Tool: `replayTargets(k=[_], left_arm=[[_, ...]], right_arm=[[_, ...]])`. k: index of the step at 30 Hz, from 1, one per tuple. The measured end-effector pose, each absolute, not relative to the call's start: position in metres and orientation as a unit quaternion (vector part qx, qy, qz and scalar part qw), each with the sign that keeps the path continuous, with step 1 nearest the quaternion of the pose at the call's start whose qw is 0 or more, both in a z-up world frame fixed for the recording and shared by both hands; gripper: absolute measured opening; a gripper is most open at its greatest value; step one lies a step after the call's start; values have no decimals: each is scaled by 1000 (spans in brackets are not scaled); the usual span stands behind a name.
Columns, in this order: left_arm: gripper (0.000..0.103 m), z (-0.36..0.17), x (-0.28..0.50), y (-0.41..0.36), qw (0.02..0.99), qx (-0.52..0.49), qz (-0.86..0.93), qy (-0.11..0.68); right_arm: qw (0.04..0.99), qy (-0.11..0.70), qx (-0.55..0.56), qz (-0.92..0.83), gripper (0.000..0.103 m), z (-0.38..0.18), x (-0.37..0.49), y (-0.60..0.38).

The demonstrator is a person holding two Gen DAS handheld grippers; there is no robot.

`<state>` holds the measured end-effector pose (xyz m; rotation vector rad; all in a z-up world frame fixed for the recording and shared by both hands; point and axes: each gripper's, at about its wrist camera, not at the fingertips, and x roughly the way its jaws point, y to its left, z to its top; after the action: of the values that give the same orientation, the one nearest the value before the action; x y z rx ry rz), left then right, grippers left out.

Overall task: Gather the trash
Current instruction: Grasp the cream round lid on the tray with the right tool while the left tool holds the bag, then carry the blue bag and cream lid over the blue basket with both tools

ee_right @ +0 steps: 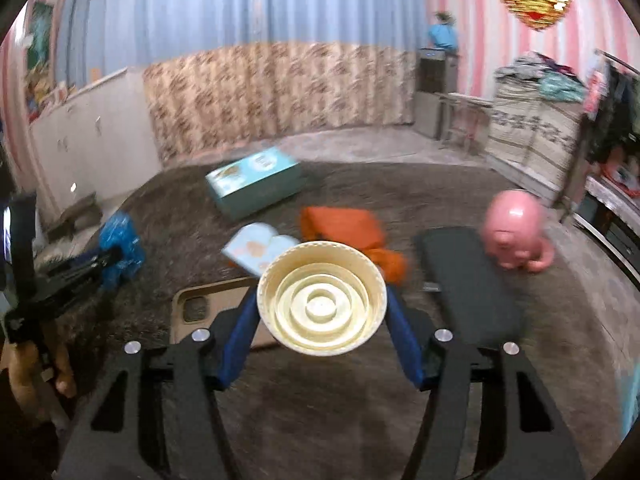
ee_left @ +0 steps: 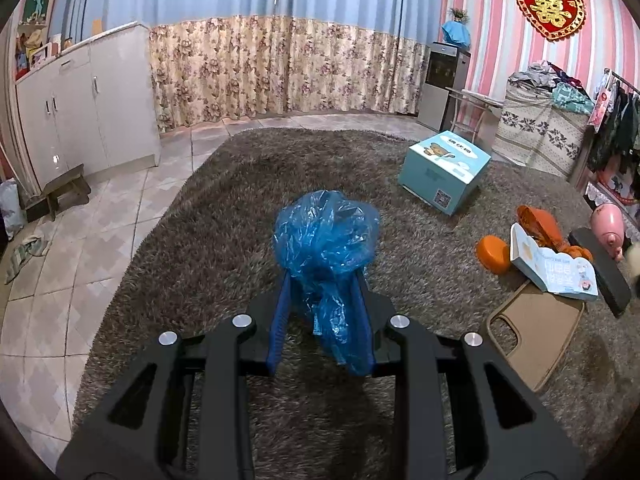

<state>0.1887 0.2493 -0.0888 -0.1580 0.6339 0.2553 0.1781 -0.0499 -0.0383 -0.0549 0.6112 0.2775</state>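
While the left gripper [ee_left: 324, 280] is clamping a crumpled blue plastic bag [ee_left: 326, 236] above the rug [ee_left: 224, 200], the right gripper [ee_right: 322, 304] is pinching a cream lid [ee_right: 322, 298]. Orange wrappers [ee_right: 344, 226] and a booklet [ee_right: 256, 248] are lying farther off, seemingly awaiting collection.

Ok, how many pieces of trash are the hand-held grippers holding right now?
2. A crumpled blue plastic bag is clamped in the left hand-held gripper; a cream round lid sits between the right hand-held gripper's fingers. More trash may lie among the floor clutter.
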Motion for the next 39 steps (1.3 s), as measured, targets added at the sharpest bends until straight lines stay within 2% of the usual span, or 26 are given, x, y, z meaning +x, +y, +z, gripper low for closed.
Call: replayTargets(k=[9, 14, 22, 30, 39], left_arm=[[27, -72, 184, 208, 947, 6, 132, 294], [27, -47, 179, 167, 956, -9, 79, 283], [27, -5, 171, 71, 970, 1, -24, 243], [27, -2, 155, -39, 964, 18, -130, 230], [27, -11, 148, -152, 946, 58, -227, 223]], right_arm=[[964, 263, -40, -8, 61, -4, 131, -169], [965, 248, -20, -83, 61, 8, 109, -235], [954, 239, 1, -181, 61, 0, 88, -313], [943, 240, 45, -225, 61, -8, 81, -373], [933, 248, 26, -259, 61, -4, 70, -406]])
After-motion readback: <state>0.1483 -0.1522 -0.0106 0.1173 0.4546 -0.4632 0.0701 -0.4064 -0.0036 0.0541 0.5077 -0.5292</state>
